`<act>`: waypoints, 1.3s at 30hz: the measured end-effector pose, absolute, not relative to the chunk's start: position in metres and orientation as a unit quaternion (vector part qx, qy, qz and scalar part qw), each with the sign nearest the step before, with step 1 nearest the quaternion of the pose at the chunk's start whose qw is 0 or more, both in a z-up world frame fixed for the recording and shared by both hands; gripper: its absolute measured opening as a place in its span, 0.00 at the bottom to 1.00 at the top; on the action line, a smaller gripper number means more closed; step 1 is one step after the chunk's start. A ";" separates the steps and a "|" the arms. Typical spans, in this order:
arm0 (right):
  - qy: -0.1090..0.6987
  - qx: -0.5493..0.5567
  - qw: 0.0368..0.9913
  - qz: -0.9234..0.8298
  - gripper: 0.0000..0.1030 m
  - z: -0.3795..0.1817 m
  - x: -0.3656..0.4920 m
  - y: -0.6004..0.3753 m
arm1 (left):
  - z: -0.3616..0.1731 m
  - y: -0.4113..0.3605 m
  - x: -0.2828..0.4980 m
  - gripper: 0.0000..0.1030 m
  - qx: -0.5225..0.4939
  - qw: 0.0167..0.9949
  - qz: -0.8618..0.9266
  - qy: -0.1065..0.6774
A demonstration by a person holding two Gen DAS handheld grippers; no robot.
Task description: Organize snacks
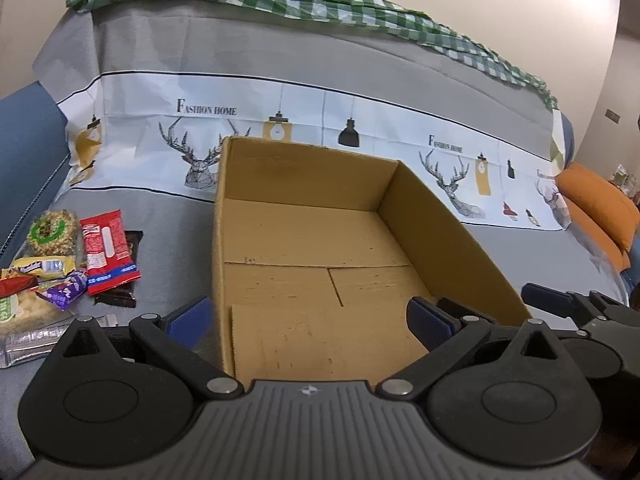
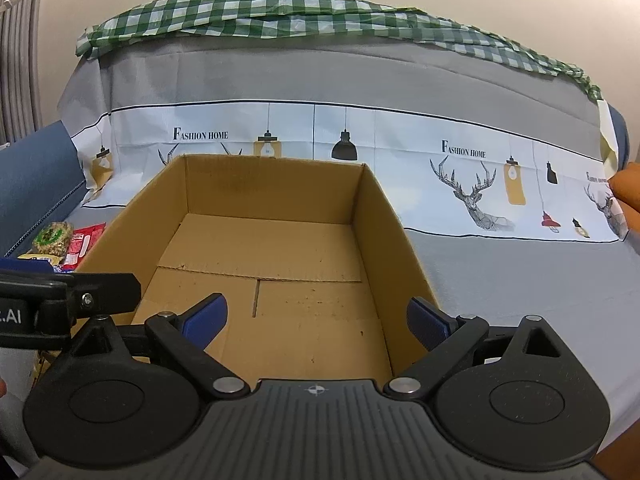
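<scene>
An open, empty cardboard box (image 1: 304, 184) sits on a grey sofa cover; it also shows in the right wrist view (image 2: 272, 188). A pile of snack packets lies left of it: a red packet (image 1: 107, 250), a round popcorn cake (image 1: 51, 230), a yellow bar (image 1: 42, 267) and a purple packet (image 1: 66, 290). My left gripper (image 1: 310, 320) is open and empty over the box's near left corner. My right gripper (image 2: 316, 320) is open and empty over the box's near edge. The right gripper's fingers (image 1: 548, 300) show at the right of the left view.
The sofa back carries a deer-print cover (image 2: 472, 192) with a green checked cloth (image 2: 280, 12) on top. An orange cushion (image 1: 600, 204) lies at the far right. The blue sofa arm (image 1: 28, 152) stands left of the snacks.
</scene>
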State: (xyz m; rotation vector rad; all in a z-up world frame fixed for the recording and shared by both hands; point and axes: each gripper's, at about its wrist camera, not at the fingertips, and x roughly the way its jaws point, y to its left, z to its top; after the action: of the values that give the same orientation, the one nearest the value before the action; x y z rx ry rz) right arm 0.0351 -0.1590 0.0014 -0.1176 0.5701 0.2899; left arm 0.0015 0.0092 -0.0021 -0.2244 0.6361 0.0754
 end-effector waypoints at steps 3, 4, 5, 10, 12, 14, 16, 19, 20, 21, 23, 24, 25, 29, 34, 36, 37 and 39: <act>0.281 -0.055 0.948 0.140 0.93 0.001 0.036 -0.159 | -0.005 0.011 0.002 1.00 -0.106 0.941 0.047 0.319; 0.279 -0.053 0.949 0.139 0.93 0.001 0.036 -0.161 | -0.005 0.012 0.002 1.00 -0.106 0.941 0.047 0.318; 0.279 -0.050 0.949 0.138 0.93 0.002 0.036 -0.161 | -0.005 0.012 0.001 1.00 -0.106 0.942 0.047 0.316; 0.281 -0.041 0.949 0.137 0.93 0.001 0.037 -0.164 | -0.002 0.008 -0.001 1.00 -0.104 0.945 0.030 0.309; 0.276 -0.042 0.950 0.142 0.93 0.002 0.035 -0.164 | -0.002 0.006 -0.002 1.00 -0.109 0.943 0.028 0.313; 0.268 -0.042 0.952 0.143 0.91 0.003 0.033 -0.164 | -0.002 0.007 -0.002 1.00 -0.110 0.944 0.027 0.311; 0.267 -0.040 0.952 0.145 0.90 0.004 0.034 -0.165 | -0.002 0.007 -0.002 1.00 -0.111 0.944 0.027 0.309; 0.268 -0.038 0.951 0.147 0.90 0.004 0.034 -0.165 | -0.002 0.008 -0.002 1.00 -0.112 0.945 0.026 0.307; 0.268 -0.038 0.951 0.147 0.90 0.004 0.034 -0.165 | -0.002 0.008 -0.002 1.00 -0.112 0.945 0.026 0.306; 0.269 -0.038 0.951 0.147 0.90 0.004 0.035 -0.165 | -0.002 0.008 -0.002 1.00 -0.113 0.945 0.025 0.306; 0.270 -0.038 0.951 0.147 0.90 0.003 0.035 -0.165 | -0.002 0.008 -0.002 1.00 -0.110 0.945 0.027 0.306; 0.270 -0.039 0.951 0.147 0.90 0.003 0.035 -0.164 | -0.002 0.008 -0.002 1.00 -0.111 0.945 0.026 0.307; 0.270 -0.038 0.951 0.147 0.90 0.003 0.034 -0.164 | -0.002 0.008 -0.002 1.00 -0.111 0.945 0.026 0.306; 0.272 -0.041 0.950 0.146 0.89 0.003 0.034 -0.163 | -0.002 0.009 -0.002 1.00 -0.112 0.945 0.025 0.306; 0.270 -0.044 0.950 0.152 0.73 0.003 0.034 -0.163 | -0.001 0.008 -0.004 1.00 -0.105 0.947 0.019 0.302; 0.267 -0.046 0.950 0.154 0.61 0.003 0.033 -0.161 | 0.000 0.009 -0.006 1.00 -0.103 0.948 0.018 0.299; 0.265 -0.046 0.950 0.156 0.53 0.003 0.032 -0.159 | 0.000 0.010 -0.008 0.99 -0.101 0.949 0.018 0.297; 0.261 -0.043 0.951 0.162 0.45 0.004 0.031 -0.155 | 0.001 0.012 -0.012 0.98 -0.100 0.951 0.021 0.292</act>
State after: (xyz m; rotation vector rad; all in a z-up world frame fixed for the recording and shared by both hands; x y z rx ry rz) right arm 0.0305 -0.1549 0.0044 -0.0878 0.5307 0.3293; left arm -0.0116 0.0117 0.0012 -0.2035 0.5929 0.0417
